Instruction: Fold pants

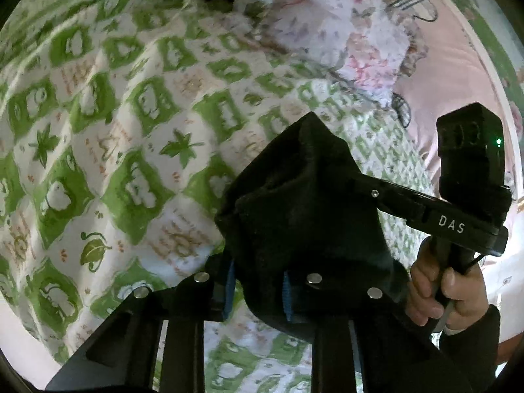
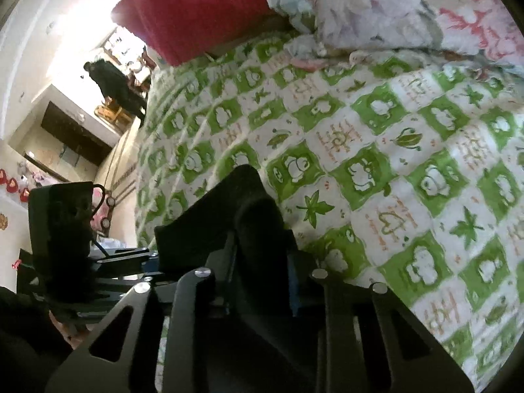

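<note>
Nearest the lens, the left gripper (image 1: pixel 258 291) has its fingers closed on a bunched fold of the black pants (image 1: pixel 304 203), the cloth welling up between the blue pads. The right gripper (image 2: pixel 262 288) is just the same, its fingers pinching another thick fold of the dark fabric. In the left view the right tool comes in from the side to meet the same bundle, a hand (image 1: pixel 448 291) wrapped round its handle.

The pants sit gathered between the two tools, over the bed's green-and-white checked bedspread (image 1: pixel 114 137); a floral quilt (image 1: pixel 344 32) is heaped at the far end, with something red (image 2: pixel 196 9) beyond it.

I'd say both grips are set and this is the start of a fold. The next move calls for lifting both corners together, keeping the cloth taut, and laying it flat on the bedspread.

Only one bit of writing reads clearly: "DAS" (image 1: pixel 452 224) in white on the right tool's arm. The print on the bedspread is too blurred.
</note>
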Motion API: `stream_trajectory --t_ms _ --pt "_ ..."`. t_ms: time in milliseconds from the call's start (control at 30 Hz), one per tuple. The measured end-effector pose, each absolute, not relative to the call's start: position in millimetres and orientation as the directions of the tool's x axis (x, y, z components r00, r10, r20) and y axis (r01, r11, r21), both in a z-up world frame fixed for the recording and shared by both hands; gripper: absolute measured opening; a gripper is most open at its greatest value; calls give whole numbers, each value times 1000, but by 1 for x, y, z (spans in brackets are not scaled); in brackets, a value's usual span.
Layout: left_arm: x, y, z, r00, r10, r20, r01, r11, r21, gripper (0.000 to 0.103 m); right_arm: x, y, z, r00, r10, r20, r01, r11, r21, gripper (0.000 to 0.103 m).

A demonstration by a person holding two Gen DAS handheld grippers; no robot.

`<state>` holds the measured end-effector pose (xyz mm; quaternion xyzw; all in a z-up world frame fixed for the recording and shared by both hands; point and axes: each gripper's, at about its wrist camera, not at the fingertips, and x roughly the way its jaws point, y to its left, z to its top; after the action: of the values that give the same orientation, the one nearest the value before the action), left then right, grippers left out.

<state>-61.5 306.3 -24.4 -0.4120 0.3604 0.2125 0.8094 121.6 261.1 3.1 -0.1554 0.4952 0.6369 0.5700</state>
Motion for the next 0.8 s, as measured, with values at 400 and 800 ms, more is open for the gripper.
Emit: stream_trajectory --t_ms 400,800 --pt "-42 257 48 733 35 -679 -501 703 -505 19 129 185 67 -240 730 -640 -871 129 474 23" --pt "-1 169 100 777 -86 -624 -284 837 -468 19 142 71 100 -106 849 -518 -847 196 494 21"
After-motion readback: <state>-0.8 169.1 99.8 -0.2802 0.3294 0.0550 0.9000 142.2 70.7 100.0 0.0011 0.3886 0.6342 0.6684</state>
